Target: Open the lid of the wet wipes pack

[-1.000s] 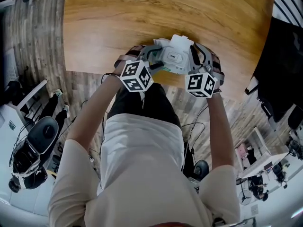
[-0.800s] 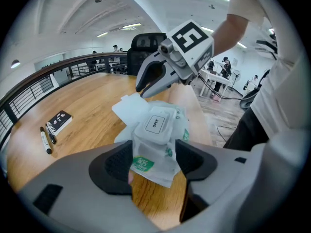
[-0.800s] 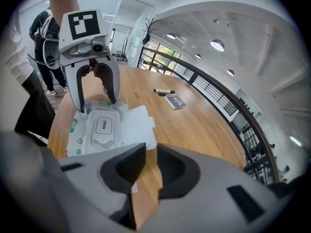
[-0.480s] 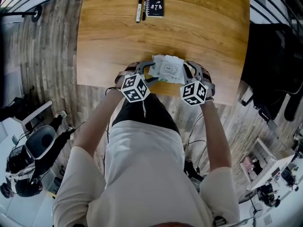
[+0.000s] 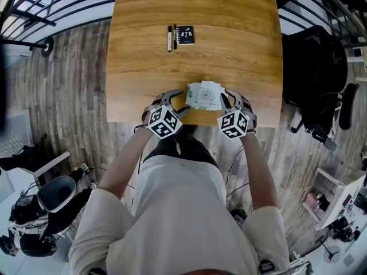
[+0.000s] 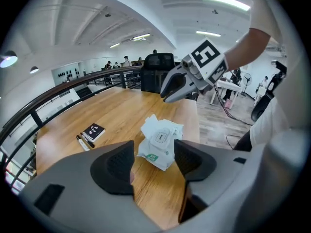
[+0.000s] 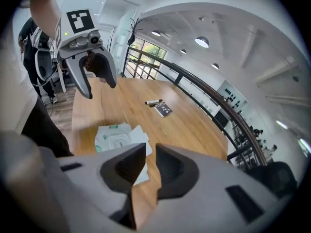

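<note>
One wooden table (image 5: 241, 33) carries four loose things: one wet wipes pack (image 5: 205, 95), one small black notebook (image 5: 184, 35) and two pens, namely one white marker (image 5: 169, 38) and one black pen (image 5: 175, 36). There are two grippers, the left gripper (image 6: 154, 152) and the right gripper (image 7: 150, 154), each with two jaws and one marker cube, so two cubes: left cube (image 5: 164, 122), right cube (image 5: 233, 124). One person holds them. One black office chair (image 6: 158, 64) stands beside the table

No print is legible: marks on the wet wipes pack (image 5: 205, 95) and black notebook (image 5: 184, 34) blur.
</note>
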`<action>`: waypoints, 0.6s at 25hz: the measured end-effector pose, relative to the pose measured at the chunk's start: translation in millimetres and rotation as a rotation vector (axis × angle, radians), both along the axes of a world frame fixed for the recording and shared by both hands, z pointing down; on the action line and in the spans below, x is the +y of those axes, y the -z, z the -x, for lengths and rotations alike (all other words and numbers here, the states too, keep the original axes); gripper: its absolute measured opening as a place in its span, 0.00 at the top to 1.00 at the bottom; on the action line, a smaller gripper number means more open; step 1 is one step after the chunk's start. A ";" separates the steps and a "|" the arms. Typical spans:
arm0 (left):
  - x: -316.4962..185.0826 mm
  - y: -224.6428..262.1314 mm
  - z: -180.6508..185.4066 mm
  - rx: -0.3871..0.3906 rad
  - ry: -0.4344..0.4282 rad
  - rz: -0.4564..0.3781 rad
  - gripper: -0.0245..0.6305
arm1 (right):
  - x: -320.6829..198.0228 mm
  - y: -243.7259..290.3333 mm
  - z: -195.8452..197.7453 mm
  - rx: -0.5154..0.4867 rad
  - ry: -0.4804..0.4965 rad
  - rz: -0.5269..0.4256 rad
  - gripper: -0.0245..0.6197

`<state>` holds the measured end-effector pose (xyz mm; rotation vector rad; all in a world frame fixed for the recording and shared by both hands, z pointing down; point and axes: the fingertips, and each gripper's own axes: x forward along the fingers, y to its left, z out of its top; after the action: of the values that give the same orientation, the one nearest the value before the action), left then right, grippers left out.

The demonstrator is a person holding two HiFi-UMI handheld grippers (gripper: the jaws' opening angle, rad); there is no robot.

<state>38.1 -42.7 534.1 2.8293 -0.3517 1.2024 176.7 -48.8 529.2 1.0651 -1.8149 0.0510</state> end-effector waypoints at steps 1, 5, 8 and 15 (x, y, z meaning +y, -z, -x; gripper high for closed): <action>1.6 7.7 3.2 0.011 0.012 0.002 0.59 | 5.5 6.7 2.8 -0.008 -0.021 0.003 0.86; 10.8 36.3 17.0 0.061 0.024 0.014 0.66 | 25.8 35.2 17.0 -0.057 -0.118 -0.001 0.86; 20.7 54.1 27.4 0.081 0.013 0.001 0.69 | 42.4 53.9 27.2 -0.088 -0.178 -0.012 0.86; 34.9 110.2 45.9 0.208 0.030 -0.097 0.83 | 82.9 98.8 47.2 -0.142 -0.281 -0.089 0.87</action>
<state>-7.8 -7.8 423.8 2.9833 -0.4494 0.8977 129.5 34.1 430.4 1.4052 -1.7936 0.2211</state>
